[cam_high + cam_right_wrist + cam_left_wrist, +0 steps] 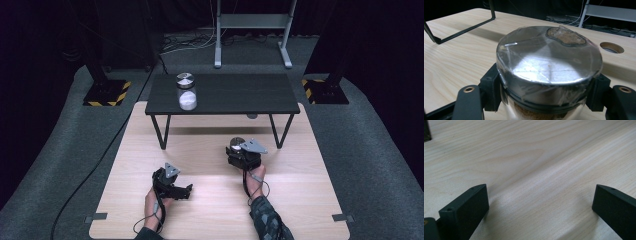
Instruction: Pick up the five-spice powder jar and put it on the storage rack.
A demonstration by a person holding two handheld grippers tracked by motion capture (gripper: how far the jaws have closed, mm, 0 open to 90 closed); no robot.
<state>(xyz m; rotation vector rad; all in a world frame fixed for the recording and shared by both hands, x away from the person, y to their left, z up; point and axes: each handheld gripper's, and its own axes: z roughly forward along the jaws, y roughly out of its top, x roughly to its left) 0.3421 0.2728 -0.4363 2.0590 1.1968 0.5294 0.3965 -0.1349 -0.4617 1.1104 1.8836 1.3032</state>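
Your right gripper is clamped on a jar with a shiny metal lid wrapped in clear film; its black pads press the jar just under the lid on both sides, and brown contents show through the glass below. The lid carries a rough brown patch near its far edge. In the high view that gripper and its jar sit on the right half of the light wood worktop, just in front of the small black table that stands at the far side of it.

A second jar, with white contents and a similar lid, stands upright on the left part of the black table, well apart from both of your hands.

Your left gripper rests low over the near left part of the worktop, and its jaws stand wide apart with bare wood between them. A round hole in the worktop lies beyond the held jar, to its right in the right gripper view.
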